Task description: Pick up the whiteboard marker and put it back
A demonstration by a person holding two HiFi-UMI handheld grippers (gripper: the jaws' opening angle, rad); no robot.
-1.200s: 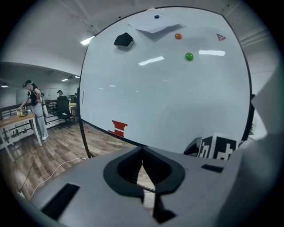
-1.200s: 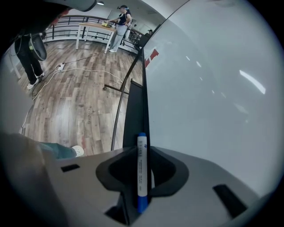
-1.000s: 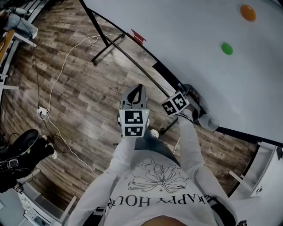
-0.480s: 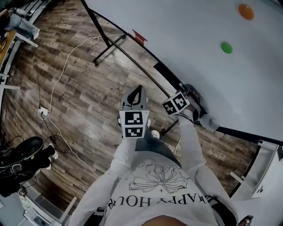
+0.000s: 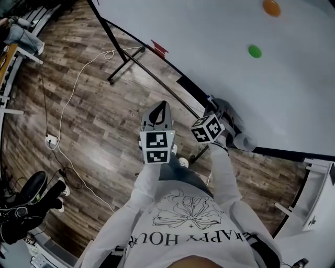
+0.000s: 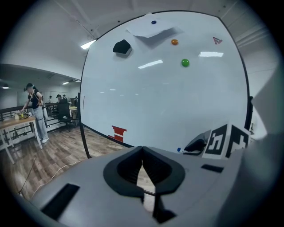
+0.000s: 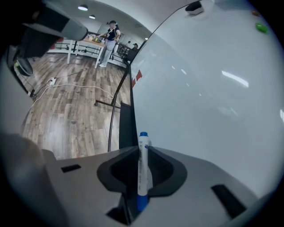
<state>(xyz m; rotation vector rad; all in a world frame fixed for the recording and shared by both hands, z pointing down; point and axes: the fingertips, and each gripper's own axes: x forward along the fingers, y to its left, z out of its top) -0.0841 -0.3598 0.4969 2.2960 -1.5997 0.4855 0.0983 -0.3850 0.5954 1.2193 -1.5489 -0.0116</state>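
Little changed over the last second. Head view swung slightly, sliding the whiteboard (image 5: 225,73), its green magnet (image 5: 255,51) and orange magnet (image 5: 271,7) toward 10 o'clock in the frame. Right gripper's cube a touch lower and turned, still close by the board's bottom edge. Judged from that: nothing let go yet, put-back step still in hand, only fine positioning under way.

Nearest, right gripper (image 7: 142,150) clamped on the marker (image 7: 143,166). Held upright between the jaws, one blue end pointing to 12 o'clock, the other blue end down in the throat. Left gripper (image 6: 142,153) closed on nothing, tips touching, idle at 9 o'clock of the right one, over the wood floor (image 5: 94,115).

Just beyond the marker's tip, a dark ledge (image 7: 126,122) along the foot of the board, running off toward 12 o'clock. Only holder in sight; looks bare in the stretch visible from the right gripper view, the rest not to be made out. Probably the marker's home, so next likely calls for lowering it level along the ledge before opening.

Farthest, high on the board at 12 o'clock in the left gripper view, a black block (image 6: 121,46) and a sheet of paper (image 6: 148,29).
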